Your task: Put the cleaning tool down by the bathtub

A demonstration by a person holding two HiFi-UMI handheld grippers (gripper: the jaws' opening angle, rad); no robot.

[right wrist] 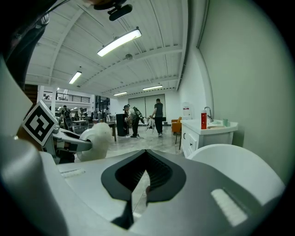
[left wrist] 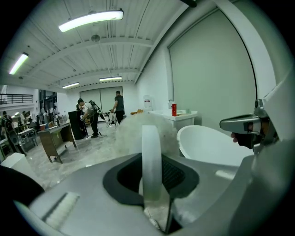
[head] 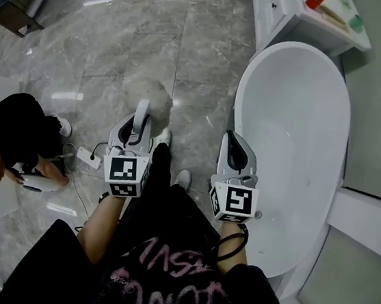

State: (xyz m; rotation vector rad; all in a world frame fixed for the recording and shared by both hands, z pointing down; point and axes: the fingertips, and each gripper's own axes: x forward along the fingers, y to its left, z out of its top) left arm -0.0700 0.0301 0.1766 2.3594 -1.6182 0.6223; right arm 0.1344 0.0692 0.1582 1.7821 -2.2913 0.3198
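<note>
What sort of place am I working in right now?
Probably a bathroom mock-up inside a big open workshop: a white bathtub and vanity cabinet, yet desks, strip lights and other people share the room.

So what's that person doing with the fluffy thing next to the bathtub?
A person stands beside the white bathtub with a gripper in each hand. The left gripper is clamped on the handle of a fluffy white duster and holds it out above the grey floor, so it is not put down yet. The right gripper is shut with nothing in it, close to the bathtub's rim.
</note>
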